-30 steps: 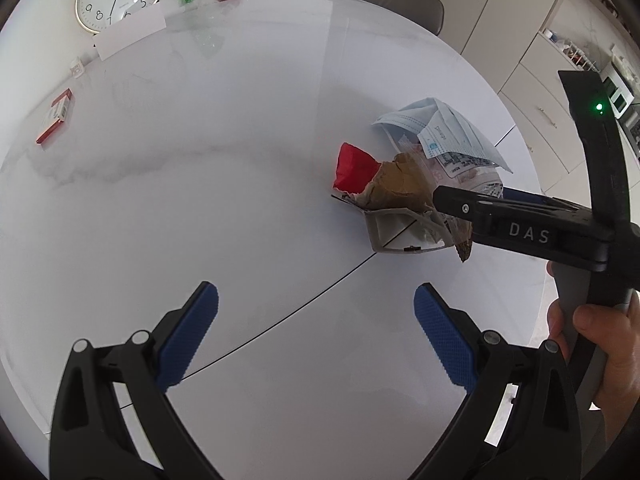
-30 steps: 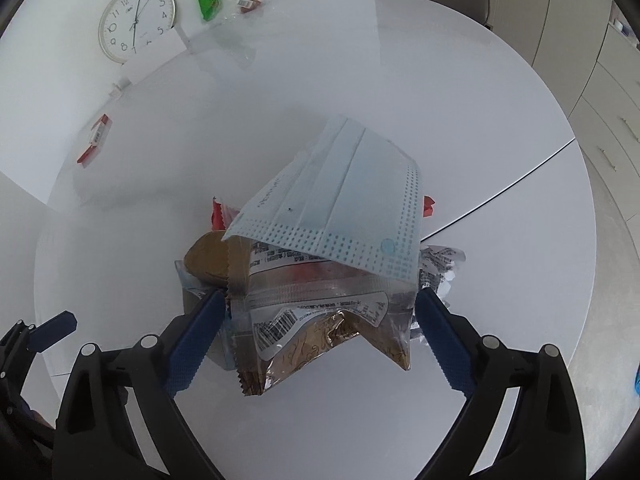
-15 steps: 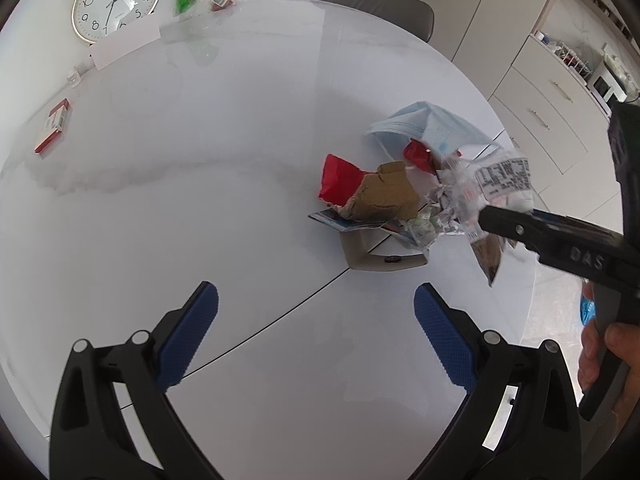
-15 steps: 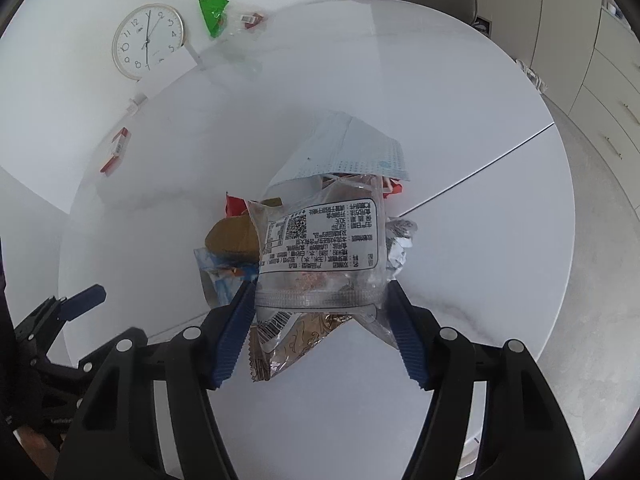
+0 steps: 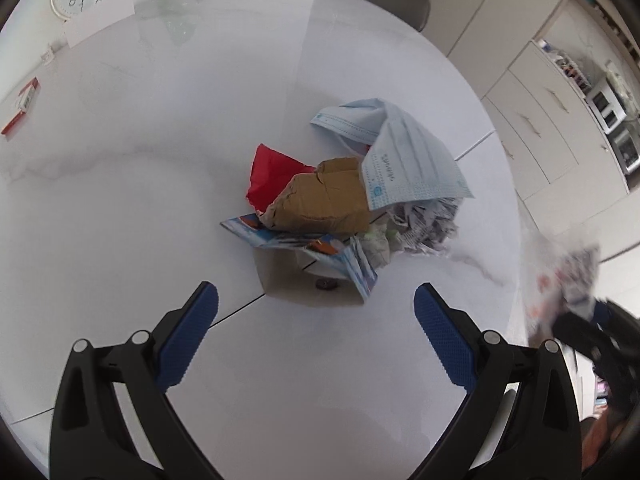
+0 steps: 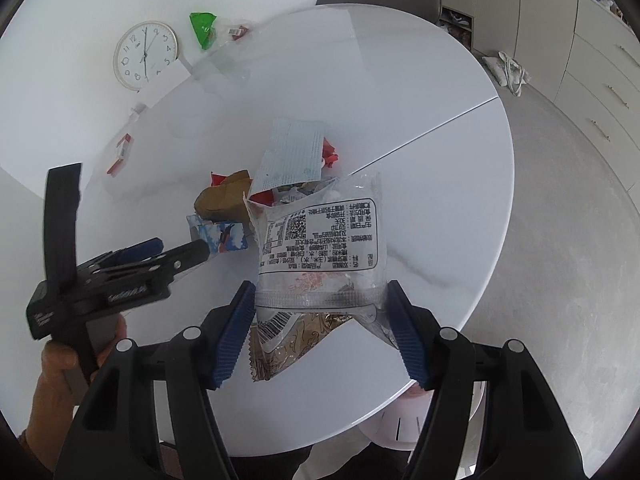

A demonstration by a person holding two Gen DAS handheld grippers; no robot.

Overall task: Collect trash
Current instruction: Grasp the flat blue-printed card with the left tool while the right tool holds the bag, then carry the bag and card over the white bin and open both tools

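A clear plastic wrapper (image 6: 320, 248) printed with a black label and a QR code hangs pinched between the blue pads of the right gripper (image 6: 320, 332), lifted clear of the round white table (image 6: 420, 128), with a crumpled gold-brown packet (image 6: 292, 344) caught beneath it in the same grip. Beyond the wrapper, the trash pile sits near the table's middle: a pale blue face mask (image 5: 404, 160) draped over a brown paper wad (image 5: 324, 200), a red scrap (image 5: 272, 176) at the wad's far left, a blue printed leaflet (image 5: 296, 240) under it and crumpled paper (image 5: 424, 220) to its right. The left gripper (image 5: 316, 328) hovers just short of the pile, jaws spread wide and holding nothing. Past the pile, at the table's far edge, lie a wall clock (image 6: 145, 55), a green packet (image 6: 204, 28) and a small red box (image 6: 120, 154).
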